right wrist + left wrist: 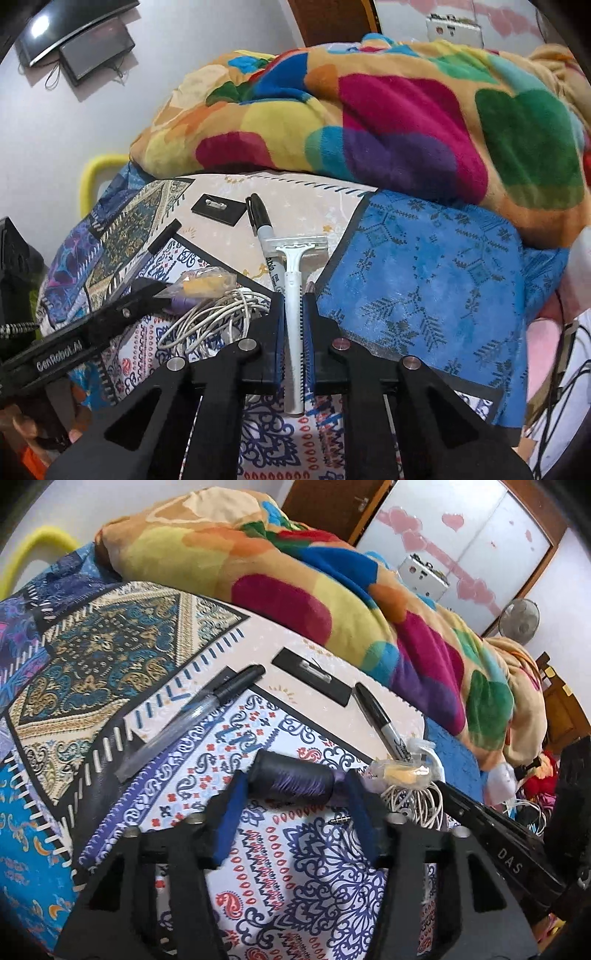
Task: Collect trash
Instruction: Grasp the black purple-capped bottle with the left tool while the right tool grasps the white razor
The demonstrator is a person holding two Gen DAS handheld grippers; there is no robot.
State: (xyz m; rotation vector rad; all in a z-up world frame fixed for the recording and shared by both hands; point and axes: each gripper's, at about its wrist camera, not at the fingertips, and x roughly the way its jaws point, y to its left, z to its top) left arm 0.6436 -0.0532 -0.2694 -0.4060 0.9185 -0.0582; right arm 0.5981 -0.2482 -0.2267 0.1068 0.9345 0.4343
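Trash on the bed is in both my grippers now. My right gripper (pixel 294 328) is closed tight on the white razor (pixel 294 295), low on its handle; the head hangs forward, so it can swing or slip. My left gripper (pixel 293 786) presses a purple thread spool (pixel 291 777) at its ends; this round thing can roll out. Earphone cable (pixel 218 314) beside can catch a finger.

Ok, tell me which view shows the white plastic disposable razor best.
The right wrist view: the white plastic disposable razor lies there in full, head to handle end, its handle clamped between the right gripper pads. The left wrist view does not show it clearly; the right gripper's black fingers cover that spot.
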